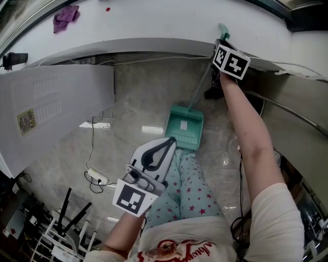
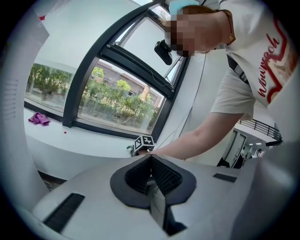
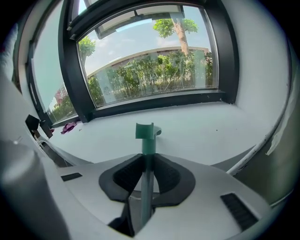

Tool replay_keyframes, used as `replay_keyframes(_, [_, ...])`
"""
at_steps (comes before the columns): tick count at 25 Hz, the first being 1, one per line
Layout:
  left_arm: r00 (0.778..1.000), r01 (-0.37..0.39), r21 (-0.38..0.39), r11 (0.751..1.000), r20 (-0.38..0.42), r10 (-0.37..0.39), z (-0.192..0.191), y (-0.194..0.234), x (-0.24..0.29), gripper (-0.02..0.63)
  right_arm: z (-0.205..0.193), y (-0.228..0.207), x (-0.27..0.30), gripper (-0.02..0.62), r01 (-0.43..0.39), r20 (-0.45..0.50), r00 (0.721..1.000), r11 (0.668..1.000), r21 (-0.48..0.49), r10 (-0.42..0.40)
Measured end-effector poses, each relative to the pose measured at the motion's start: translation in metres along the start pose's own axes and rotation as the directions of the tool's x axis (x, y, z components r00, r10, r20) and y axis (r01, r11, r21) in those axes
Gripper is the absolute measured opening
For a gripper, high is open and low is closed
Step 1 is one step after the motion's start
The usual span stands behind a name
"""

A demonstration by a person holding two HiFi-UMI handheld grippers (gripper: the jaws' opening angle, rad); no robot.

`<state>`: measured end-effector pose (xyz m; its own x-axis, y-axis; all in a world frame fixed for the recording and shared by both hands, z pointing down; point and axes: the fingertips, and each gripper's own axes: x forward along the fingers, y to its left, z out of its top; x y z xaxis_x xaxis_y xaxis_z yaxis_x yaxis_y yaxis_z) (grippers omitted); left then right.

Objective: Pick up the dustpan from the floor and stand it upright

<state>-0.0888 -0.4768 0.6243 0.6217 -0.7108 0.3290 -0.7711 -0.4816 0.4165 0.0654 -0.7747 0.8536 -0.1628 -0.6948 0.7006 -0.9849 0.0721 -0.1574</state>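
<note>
From above, the head camera looks steeply down past the person's legs [image 1: 192,189] to the floor [image 1: 138,102], with the white windowsill [image 1: 154,30] arcing across the top. The camera on the left gripper [image 1: 170,140], low by the knees, faces up toward the window [image 2: 117,101]. The one on the right gripper [image 1: 223,43] sits close over the dustpan handle [image 3: 149,140] at the sill's edge, facing the same window. All three catch the sill and the purple cloth [image 1: 65,19].

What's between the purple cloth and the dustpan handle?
Only bare white sill, plus one red speck nearer the cloth. The head view shows it, with the handle tip at the sill's edge.
</note>
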Motion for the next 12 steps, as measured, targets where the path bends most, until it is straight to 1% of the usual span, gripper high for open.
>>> replay_keyframes(6, [1.000, -0.014, 0.010, 1.000, 0.022, 0.014, 0.007, -0.007, -0.003, 0.021, 0.000, 0.003, -0.015, 0.089, -0.011, 0.012, 1.000, 1.000, 0.004, 0.011])
replay_keyframes(12, [0.997, -0.033, 0.022, 0.999, 0.072, 0.031, 0.020, -0.022, -0.015, 0.020, 0.002, 0.010, -0.038, 0.089, -0.024, 0.039, 0.999, 1.000, -0.002, 0.024])
